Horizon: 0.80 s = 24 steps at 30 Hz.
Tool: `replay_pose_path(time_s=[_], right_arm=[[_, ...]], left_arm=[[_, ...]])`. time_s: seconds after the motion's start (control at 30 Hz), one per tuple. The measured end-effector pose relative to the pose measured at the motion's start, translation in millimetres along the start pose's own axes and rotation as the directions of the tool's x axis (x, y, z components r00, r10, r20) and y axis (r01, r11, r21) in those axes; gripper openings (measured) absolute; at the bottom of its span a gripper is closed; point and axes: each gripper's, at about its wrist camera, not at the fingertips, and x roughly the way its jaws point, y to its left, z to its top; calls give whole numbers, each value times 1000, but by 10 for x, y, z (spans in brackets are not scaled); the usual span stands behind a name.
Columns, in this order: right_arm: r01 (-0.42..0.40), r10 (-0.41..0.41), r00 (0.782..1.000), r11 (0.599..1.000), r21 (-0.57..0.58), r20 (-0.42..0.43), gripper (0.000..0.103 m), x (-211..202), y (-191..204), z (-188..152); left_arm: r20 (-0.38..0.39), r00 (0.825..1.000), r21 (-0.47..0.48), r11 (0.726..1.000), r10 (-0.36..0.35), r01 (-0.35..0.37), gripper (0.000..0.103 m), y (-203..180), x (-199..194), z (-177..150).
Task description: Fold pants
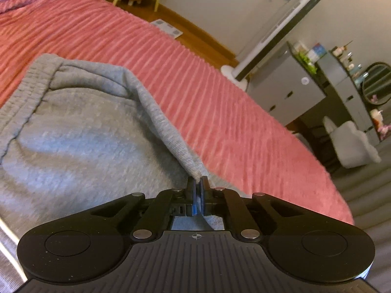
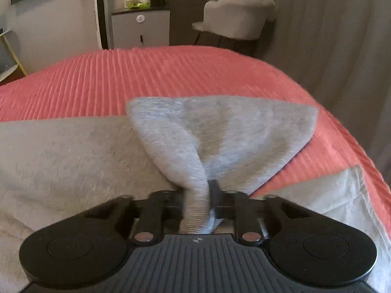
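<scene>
Grey knit pants (image 1: 80, 127) lie on a pink ribbed bedspread (image 1: 195, 92). In the left wrist view the ribbed waistband runs along the far left, and a ridge of fabric rises to my left gripper (image 1: 198, 183), which is shut on that fold. In the right wrist view my right gripper (image 2: 207, 190) is shut on a bunched ribbed end of the pants (image 2: 220, 136), which fans out ahead over the bedspread (image 2: 171, 73). More pale grey cloth (image 2: 61, 158) lies flat to the left and lower right.
The bed edge curves off to the right in both views. Beyond it are a grey cabinet (image 1: 281, 92), a padded chair (image 2: 234, 19), a tall mirror (image 1: 273, 36), a wooden floor (image 1: 195, 31) and grey curtains (image 2: 330, 48).
</scene>
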Motion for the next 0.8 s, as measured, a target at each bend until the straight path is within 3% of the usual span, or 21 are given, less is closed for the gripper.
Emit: replay_pose_path(time_s=[0.07, 0.17, 0.27, 0.33, 0.37, 0.4, 0.43, 0.5, 0.53, 0.57, 0.63, 0.67, 0.8], right_arm=[[-24, 24, 1000, 998, 51, 13, 9, -125, -135, 66], [-109, 81, 988, 967, 231, 128, 9, -610, -530, 183], [-265, 165, 951, 872, 412, 262, 9, -1170, -1049, 109], [-354, 211, 924, 789, 502, 320, 7, -1457, -1332, -68], [-382, 225, 914, 761, 525, 339, 6, -1579, -1440, -197], [-370, 207, 917, 757, 538, 340, 5, -1654, -1507, -328], [-340, 175, 927, 763, 549, 330, 5, -1694, -1596, -470], [-293, 172, 951, 774, 561, 258, 5, -1582, -1691, -726], [-261, 165, 963, 772, 579, 214, 5, -1473, -1690, -833], [-237, 164, 971, 781, 578, 176, 5, -1366, -1666, -912], [-179, 128, 983, 803, 568, 129, 5, -1219, -1560, -1025], [-175, 125, 984, 805, 566, 125, 5, -1166, -1511, -1048], [-173, 127, 985, 780, 602, 119, 6, -1012, -1367, -1023]], left_arm=[[30, 999, 7, 999, -37, 37, 4, 20, -230, -34], [102, 989, 64, 993, -105, 99, 1, 92, -760, -176], [182, 963, 122, 976, -200, 180, 1, 312, -1435, -426], [171, 961, 119, 973, -218, 199, 1, 529, -1770, -643], [160, 964, 126, 973, -210, 191, 1, 621, -1882, -754], [148, 970, 145, 974, -194, 173, 1, 681, -1947, -859], [135, 974, 171, 973, -181, 157, 5, 723, -1978, -930], [114, 981, 211, 969, -155, 129, 24, 759, -1930, -973], [112, 983, 197, 973, -146, 122, 47, 783, -1897, -966], [119, 980, 175, 975, -158, 136, 60, 789, -1826, -907], [134, 977, 142, 979, -164, 145, 65, 729, -1657, -747], [125, 980, 129, 981, -158, 141, 74, 707, -1544, -651], [71, 988, 56, 989, -137, 133, 72, 617, -990, -319]])
